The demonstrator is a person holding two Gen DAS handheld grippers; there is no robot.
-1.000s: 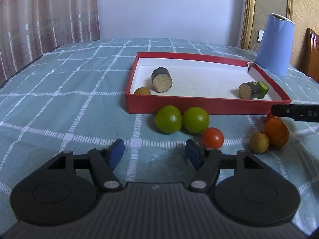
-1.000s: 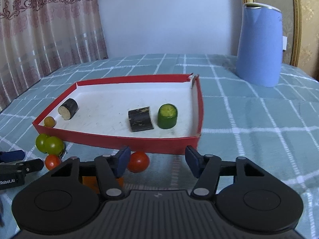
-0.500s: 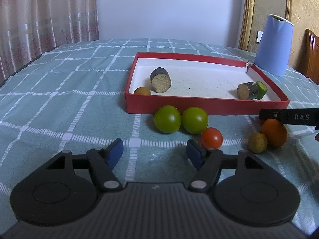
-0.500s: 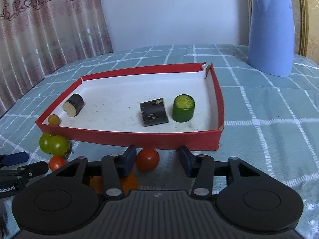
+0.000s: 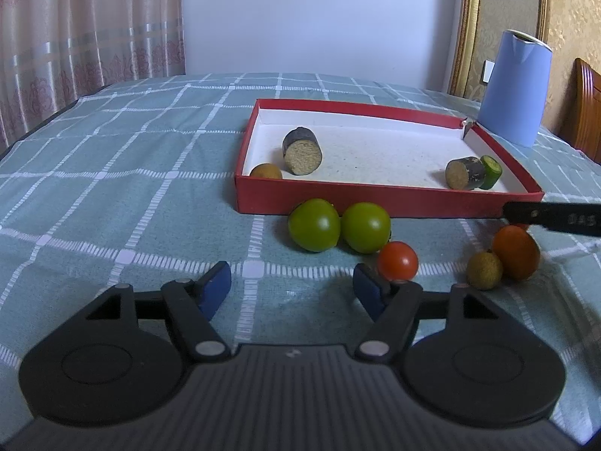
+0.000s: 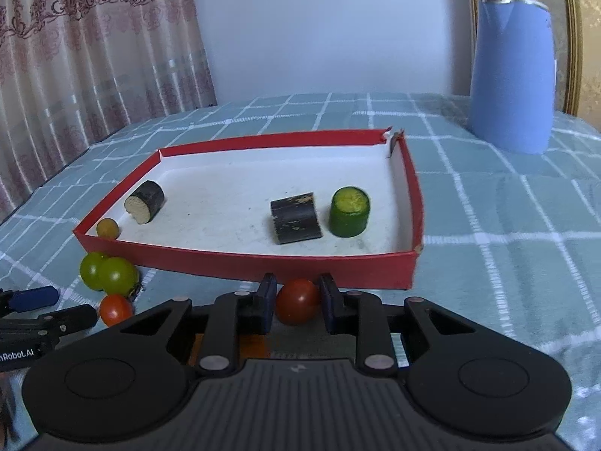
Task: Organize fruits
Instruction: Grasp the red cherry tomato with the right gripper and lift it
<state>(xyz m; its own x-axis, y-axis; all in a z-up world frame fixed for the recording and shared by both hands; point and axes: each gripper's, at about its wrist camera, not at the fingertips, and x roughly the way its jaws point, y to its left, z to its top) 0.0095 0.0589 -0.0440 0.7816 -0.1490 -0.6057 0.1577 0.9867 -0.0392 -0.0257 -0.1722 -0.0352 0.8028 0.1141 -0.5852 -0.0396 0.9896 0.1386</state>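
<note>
Red and glossy, a round tomato [image 6: 297,300] sits on the checked cloth [image 6: 507,225] just before the tray [image 6: 285,265], between the right gripper's [image 6: 296,302] nearly closed pads; contact is unclear. The red-walled, white-floored tray holds two dark cylinders, a green cucumber stub [image 6: 349,216] and a small brown fruit [image 6: 107,227]. The left gripper [image 5: 292,287] is spread wide, empty.

I'm seeing two green tomatoes [image 5: 340,227] touching outside the red tray [image 5: 375,203], three cut pieces lying inside it, and a red tomato [image 6: 297,300] sitting between my right pads.
</note>
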